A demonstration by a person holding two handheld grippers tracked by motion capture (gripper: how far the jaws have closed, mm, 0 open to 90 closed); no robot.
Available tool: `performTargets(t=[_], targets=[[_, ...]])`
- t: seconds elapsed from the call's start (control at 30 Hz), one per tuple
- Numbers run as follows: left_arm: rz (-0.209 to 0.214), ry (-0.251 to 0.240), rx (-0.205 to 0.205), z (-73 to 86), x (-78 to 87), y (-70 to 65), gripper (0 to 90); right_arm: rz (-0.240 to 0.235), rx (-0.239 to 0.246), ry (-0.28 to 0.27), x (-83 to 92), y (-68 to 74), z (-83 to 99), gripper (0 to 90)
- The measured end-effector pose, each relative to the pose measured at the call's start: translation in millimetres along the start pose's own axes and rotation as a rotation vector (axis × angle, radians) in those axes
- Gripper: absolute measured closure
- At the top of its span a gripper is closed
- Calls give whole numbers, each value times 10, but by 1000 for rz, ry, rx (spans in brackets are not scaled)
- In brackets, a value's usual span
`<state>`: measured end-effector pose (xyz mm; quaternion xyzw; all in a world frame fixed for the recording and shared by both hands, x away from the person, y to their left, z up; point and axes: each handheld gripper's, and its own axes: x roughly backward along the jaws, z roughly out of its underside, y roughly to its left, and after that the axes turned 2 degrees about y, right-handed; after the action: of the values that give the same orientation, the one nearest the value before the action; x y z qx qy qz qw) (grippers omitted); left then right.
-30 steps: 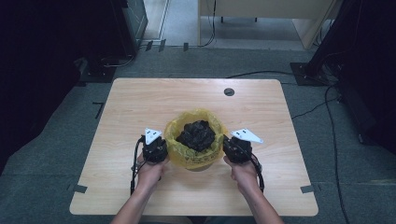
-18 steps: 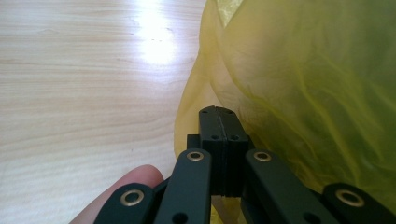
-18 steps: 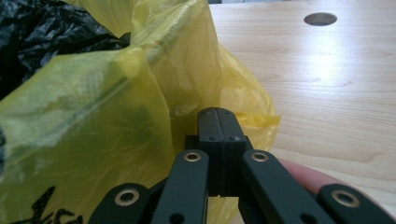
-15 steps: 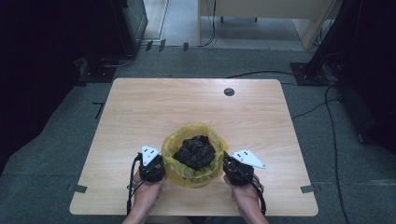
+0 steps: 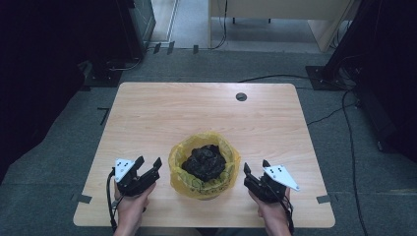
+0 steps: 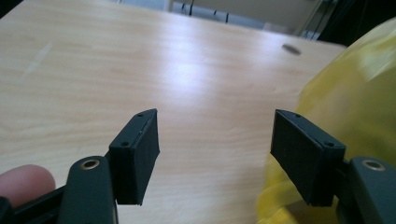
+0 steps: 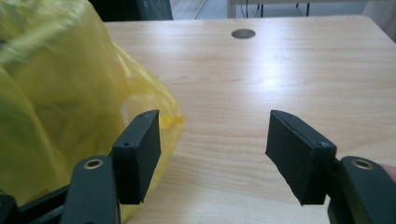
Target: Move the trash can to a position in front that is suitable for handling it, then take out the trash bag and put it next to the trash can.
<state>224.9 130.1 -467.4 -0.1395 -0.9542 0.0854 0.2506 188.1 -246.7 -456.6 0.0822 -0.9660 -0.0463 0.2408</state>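
A yellow plastic bag (image 5: 204,186) lines a round bin near the table's front edge, and a black crumpled mass (image 5: 204,162) lies inside it. My left gripper (image 5: 149,162) stands to the left of the bag, clear of it. Its jaws have just been opening and are open over bare wood (image 6: 215,135), with the bag (image 6: 355,93) bulging past the right jaw. To the right of the bag, my right gripper (image 5: 255,166) has also just been opening. It stands open (image 7: 215,135) with nothing pressed between the pads, and the bag (image 7: 56,93) lies beside its left jaw.
The light wooden table (image 5: 196,113) has a round cable hole (image 5: 241,97) near its far edge. Dark equipment and cables stand on the floor around the table. A person's hands hold both grippers at the front edge.
The bag and bin slid toward the front edge with both grippers at its rim. Both grippers have now let go, opened and moved outward, away from the bag.
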Motion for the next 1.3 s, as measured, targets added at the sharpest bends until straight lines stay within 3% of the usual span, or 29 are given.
performTargets(t=[0.23,0.33,0.57,0.9,1.13,1.3], targets=[[-41,109,-44,245,-99,59,302,12,-6,36,-27,-142,114,322],[-35,152,-63,321,-132,38,298,12,-27,66,-70,-175,158,305],[-6,199,-122,444,-144,-38,293,15,-26,91,-124,-174,196,289],[8,232,-228,554,-143,-236,297,13,-73,150,-215,-195,280,289],[5,289,-301,632,-160,-343,297,29,-93,166,-194,-253,326,290],[-6,256,-330,648,-182,-414,300,25,-96,177,-208,-252,350,292]])
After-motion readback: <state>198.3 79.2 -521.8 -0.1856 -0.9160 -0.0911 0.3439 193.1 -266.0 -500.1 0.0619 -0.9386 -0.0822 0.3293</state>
